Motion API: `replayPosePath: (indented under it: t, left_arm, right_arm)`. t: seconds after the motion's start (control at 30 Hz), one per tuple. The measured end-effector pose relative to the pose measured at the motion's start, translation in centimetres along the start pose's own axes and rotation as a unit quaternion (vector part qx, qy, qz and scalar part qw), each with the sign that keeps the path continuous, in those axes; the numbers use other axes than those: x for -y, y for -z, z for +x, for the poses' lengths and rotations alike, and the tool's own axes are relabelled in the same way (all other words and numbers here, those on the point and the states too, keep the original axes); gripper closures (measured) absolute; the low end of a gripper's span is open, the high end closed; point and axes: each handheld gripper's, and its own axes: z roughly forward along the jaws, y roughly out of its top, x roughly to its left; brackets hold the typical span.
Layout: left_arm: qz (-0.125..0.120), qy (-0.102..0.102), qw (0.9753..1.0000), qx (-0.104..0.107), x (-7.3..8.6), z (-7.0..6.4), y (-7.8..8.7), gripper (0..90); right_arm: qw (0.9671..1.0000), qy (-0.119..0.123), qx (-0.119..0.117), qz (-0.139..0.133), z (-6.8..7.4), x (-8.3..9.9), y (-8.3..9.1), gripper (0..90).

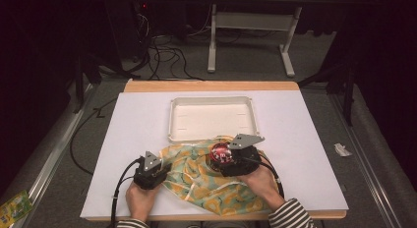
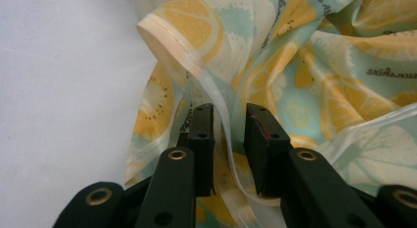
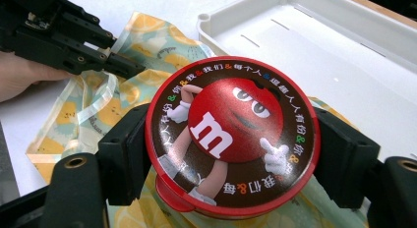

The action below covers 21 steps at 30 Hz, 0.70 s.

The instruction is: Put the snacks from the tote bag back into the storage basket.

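A round red tin (image 3: 231, 134) with a candy character on its lid sits between the jaws of my right gripper (image 3: 231, 152), which is shut on its sides. In the high view the tin (image 1: 220, 152) hangs just above a citrus-print plastic bag (image 1: 196, 181), right of centre, with the right gripper (image 1: 235, 156) behind it. My left gripper (image 2: 230, 121) is open at the bag's left edge (image 2: 295, 66), and a clear handle strip (image 2: 216, 98) runs through the gap between its jaws. The high view has that left gripper (image 1: 153, 170) low on the table.
A white tray (image 1: 212, 99) lies empty just beyond the bag, its near rim almost under the tin; it also appears in the right gripper view (image 3: 344, 51). A white mat (image 1: 137, 125) covers the table. Cables (image 1: 167, 56) and a green packet (image 1: 14, 206) lie on the floor.
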Motion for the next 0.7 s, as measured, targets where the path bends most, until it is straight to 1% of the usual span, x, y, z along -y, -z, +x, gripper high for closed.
replayPosePath:
  t: [0.03, 0.1, 0.2, 0.3, 0.33, 0.37, 0.4, 0.5, 0.7]
  left_arm:
    - [0.0, 0.0, 1.0, 0.0, 0.0, 0.0, 0.0, 73.8]
    - [0.0, 0.0, 1.0, 0.0, 0.0, 0.0, 0.0, 73.8]
    - [0.0, 0.0, 1.0, 0.0, 0.0, 0.0, 0.0, 73.8]
    - [0.0, 0.0, 1.0, 0.0, 0.0, 0.0, 0.0, 73.9]
    - [0.0, 0.0, 1.0, 0.001, 0.0, 0.0, 0.0, 73.9]
    - [0.0, 0.0, 1.0, 0.0, 0.0, 0.0, 0.0, 73.9]
    - [0.0, 0.0, 1.0, 0.0, 0.0, 0.0, 0.0, 73.9]
    - [0.0, 0.0, 1.0, 0.001, 0.0, 0.0, 0.0, 73.9]
    - [0.0, 0.0, 1.0, 0.0, 0.0, 0.0, 0.0, 74.0]
  right_arm:
    - [1.0, -0.003, -0.001, -0.001, 0.0, -0.1, 0.1, 25.9]
    - [1.0, 0.001, -0.001, 0.001, -0.1, -0.2, 0.2, 25.8]
    - [1.0, -0.003, -0.003, -0.002, -0.2, -0.4, 0.4, 25.8]
    - [1.0, -0.001, -0.004, -0.002, -0.4, -0.5, 0.5, 25.8]
    - [1.0, -0.004, -0.005, -0.004, -0.4, -0.6, 0.5, 25.9]
    - [1.0, -0.003, -0.006, -0.001, -0.4, -0.6, 0.6, 25.9]
    - [1.0, 0.001, -0.005, -0.003, -0.5, -0.7, 0.6, 25.8]
    - [1.0, -0.003, -0.006, -0.005, -0.6, -0.9, 0.8, 25.9]
    - [1.0, -0.001, -0.005, -0.005, -0.9, -1.4, 1.2, 25.9]
